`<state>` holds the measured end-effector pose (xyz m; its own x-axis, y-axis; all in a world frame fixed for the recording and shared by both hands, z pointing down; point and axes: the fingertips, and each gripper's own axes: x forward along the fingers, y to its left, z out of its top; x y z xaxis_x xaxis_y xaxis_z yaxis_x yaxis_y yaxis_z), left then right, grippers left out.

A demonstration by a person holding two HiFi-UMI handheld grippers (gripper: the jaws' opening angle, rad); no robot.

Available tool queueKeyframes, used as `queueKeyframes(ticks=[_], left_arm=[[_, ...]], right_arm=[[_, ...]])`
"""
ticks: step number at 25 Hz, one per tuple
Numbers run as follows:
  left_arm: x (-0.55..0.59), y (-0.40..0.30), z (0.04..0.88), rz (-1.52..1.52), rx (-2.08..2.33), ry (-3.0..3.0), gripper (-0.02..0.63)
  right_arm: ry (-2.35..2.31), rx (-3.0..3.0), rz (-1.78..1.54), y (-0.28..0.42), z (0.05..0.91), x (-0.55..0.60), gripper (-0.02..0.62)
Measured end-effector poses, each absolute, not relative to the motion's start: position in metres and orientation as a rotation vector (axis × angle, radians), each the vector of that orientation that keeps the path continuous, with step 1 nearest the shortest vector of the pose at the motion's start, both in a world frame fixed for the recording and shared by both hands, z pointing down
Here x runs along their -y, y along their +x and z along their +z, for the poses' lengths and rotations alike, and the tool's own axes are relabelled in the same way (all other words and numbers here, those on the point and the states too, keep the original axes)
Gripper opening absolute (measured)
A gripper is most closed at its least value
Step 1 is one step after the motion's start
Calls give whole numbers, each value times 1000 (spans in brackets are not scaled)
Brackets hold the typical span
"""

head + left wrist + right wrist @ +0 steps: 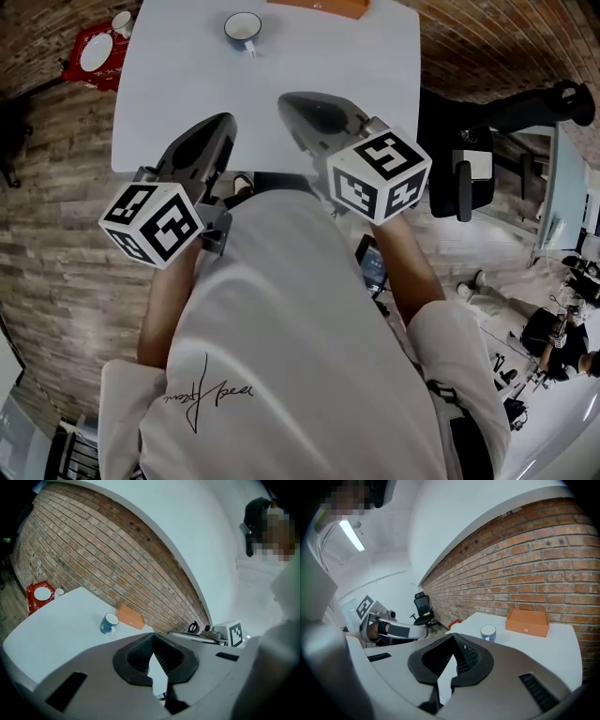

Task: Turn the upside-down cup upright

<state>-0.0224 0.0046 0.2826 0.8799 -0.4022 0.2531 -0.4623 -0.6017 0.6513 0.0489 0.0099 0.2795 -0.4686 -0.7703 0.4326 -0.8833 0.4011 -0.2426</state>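
Observation:
A blue cup [243, 28] with a white inside stands on the far part of the white table [178, 89]. Its mouth faces up and its handle points toward me. It also shows in the left gripper view [109, 623] and in the right gripper view [488, 632]. My left gripper [223, 127] hovers over the table's near edge, shut and holding nothing. My right gripper [291, 101] is beside it, a little farther in, also shut and holding nothing. Both are well short of the cup. In each gripper view the jaws [152, 637] [453, 637] meet at the tips.
An orange box [319, 7] lies at the table's far edge against the brick wall, just right of the cup. A red tray [96, 52] with white dishes sits on the floor at the far left. A black office chair [469, 159] stands right of the table.

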Motion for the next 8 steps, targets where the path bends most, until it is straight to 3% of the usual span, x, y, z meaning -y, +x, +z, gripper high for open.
queueKeyframes(ticks=[8], left_arm=[[-17, -29, 283, 93, 631, 2284, 9]], right_arm=[[1443, 2422, 627, 41, 270, -23, 20]])
